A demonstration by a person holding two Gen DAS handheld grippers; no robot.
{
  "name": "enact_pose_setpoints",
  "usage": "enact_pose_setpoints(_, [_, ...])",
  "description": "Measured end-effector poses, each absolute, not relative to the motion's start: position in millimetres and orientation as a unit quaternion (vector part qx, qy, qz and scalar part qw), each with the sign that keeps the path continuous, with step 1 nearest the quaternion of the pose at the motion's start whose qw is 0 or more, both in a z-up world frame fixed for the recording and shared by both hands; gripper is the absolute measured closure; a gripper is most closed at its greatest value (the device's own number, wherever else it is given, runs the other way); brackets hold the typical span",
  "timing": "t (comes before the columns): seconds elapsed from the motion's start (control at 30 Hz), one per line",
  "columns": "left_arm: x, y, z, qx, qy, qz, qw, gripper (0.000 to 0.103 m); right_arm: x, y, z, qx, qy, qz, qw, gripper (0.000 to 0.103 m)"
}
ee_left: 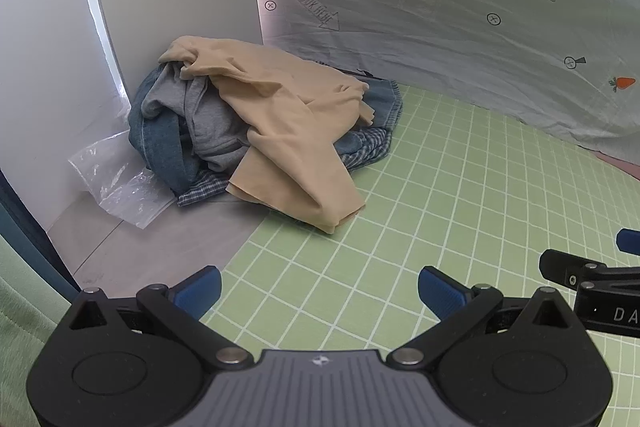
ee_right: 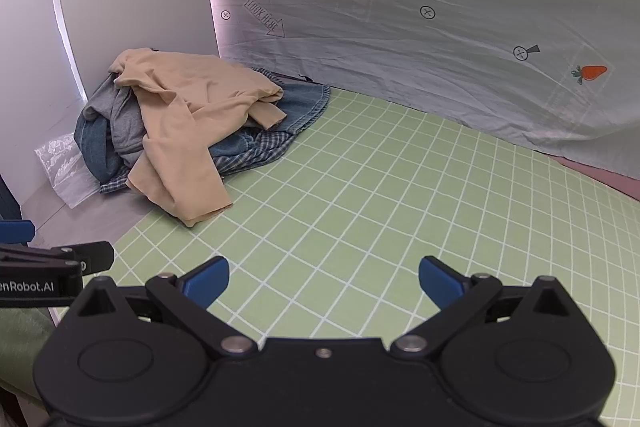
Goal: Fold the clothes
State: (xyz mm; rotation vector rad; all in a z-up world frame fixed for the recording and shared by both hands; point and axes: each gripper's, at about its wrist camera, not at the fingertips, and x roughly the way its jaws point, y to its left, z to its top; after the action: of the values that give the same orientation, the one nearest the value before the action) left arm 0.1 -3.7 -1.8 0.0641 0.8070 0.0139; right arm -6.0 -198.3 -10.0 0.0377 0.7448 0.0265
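clothes pile [ee_left: 256, 131] heaped unfolded in the far-left corner, at about 11 o'clock from both grippers. beige garment [ee_right: 180, 131] on top, its long axis running from the corner toward the mat. left gripper [ee_left: 320, 293] sits nearer; right gripper [ee_right: 324, 281] just beside it. both spread wide, holding nothing. green grid mat [ee_right: 380, 187] bare ahead; printed sheet [ee_right: 400, 27] behind, plastic bag [ee_left: 116, 183] by the wall.

Beige garment [ee_left: 280, 131], blue denim [ee_left: 160, 135], green gridded mat [ee_left: 460, 207]
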Motion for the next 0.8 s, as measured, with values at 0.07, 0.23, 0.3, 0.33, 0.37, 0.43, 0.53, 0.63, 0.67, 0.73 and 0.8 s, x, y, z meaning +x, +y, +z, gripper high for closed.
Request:
enact_pose_setpoints(0.07, [0.4,-5.3,-2.6,0.031,0.394,0.005,0.918,0.000,-7.2,-198.2,-11.0,0.019,0.364,0.012,0.931,0.001])
enact_pose_setpoints(0.23, [0.6,5.3,-4.4,0.032,0.396,0.000,0.918,0.000,-10.0,-198.1,-13.7,0.019,0.363,0.011,0.931,0.001])
enact_pose_setpoints(0.3, [-0.3,5.2,-4.2,0.032,0.396,-0.001,0.918,0.000,-11.2,-198.0,-14.8,0.019,0.363,0.010,0.932,0.001])
enact_pose_setpoints(0.33, [-0.7,5.0,-4.1,0.033,0.396,-0.001,0.918,0.000,-11.8,-198.0,-15.3,0.019,0.363,0.010,0.932,0.001])
enact_pose_setpoints(0.37, [-0.6,5.3,-4.1,0.032,0.396,-0.001,0.918,0.000,-12.4,-197.9,-15.8,0.019,0.363,0.010,0.932,0.001])
enact_pose_setpoints(0.43, [0.4,7.4,-3.7,0.032,0.396,-0.002,0.918,0.000,-13.5,-197.9,-16.9,0.020,0.363,0.009,0.932,0.001])
enact_pose_setpoints(0.53, [1.0,6.0,-3.4,0.032,0.395,-0.001,0.918,0.000,-15.2,-197.8,-18.5,0.020,0.362,0.008,0.932,0.001])
enact_pose_setpoints(0.63, [1.0,5.7,-2.9,0.033,0.395,-0.002,0.918,0.000,-17.0,-197.7,-20.1,0.020,0.362,0.008,0.932,0.001])
enact_pose_setpoints(0.67, [1.1,5.7,-2.9,0.033,0.394,-0.003,0.918,0.000,-17.6,-197.7,-20.6,0.020,0.362,0.007,0.932,0.001])
enact_pose_setpoints(0.73, [1.0,1.5,-3.6,0.033,0.394,0.001,0.918,0.000,-18.2,-197.4,-20.6,0.021,0.362,0.007,0.932,0.001])
enact_pose_setpoints(0.8, [1.1,2.1,-3.8,0.033,0.395,0.001,0.918,0.000,-18.2,-196.9,-19.9,0.022,0.362,0.008,0.932,0.001])
